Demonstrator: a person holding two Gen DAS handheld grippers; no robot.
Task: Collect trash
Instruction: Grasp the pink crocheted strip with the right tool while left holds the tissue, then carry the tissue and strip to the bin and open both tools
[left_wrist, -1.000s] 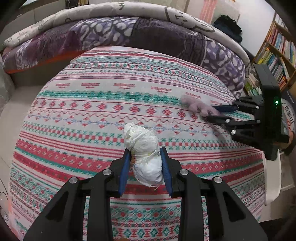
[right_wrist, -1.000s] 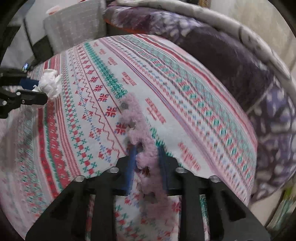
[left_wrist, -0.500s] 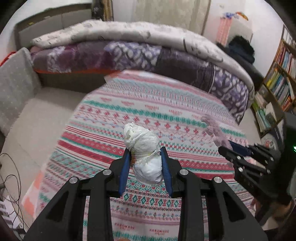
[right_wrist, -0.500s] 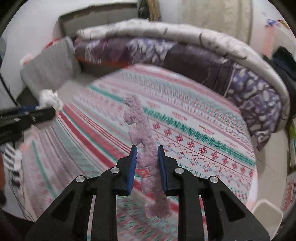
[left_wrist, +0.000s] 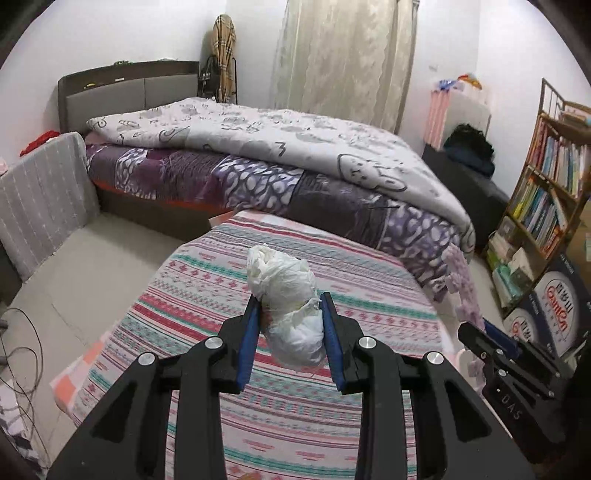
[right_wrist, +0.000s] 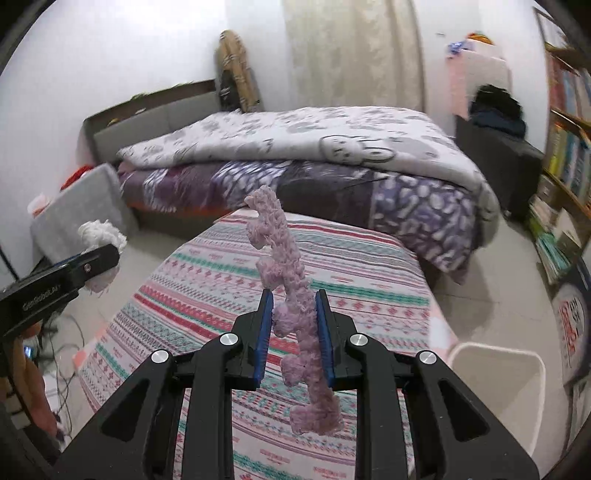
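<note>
Two soft, light scraps we are carrying above the striped mattress | left gripper clenching a crumpled white plastic wad mid-body | right gripper pinching a limp pink fuzzy strip, ends dangling | white bin waiting beside mattress; nothing blocking, we judge.

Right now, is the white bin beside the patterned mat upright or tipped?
Upright: the white bin stands on the floor, its open rim facing up.
</note>
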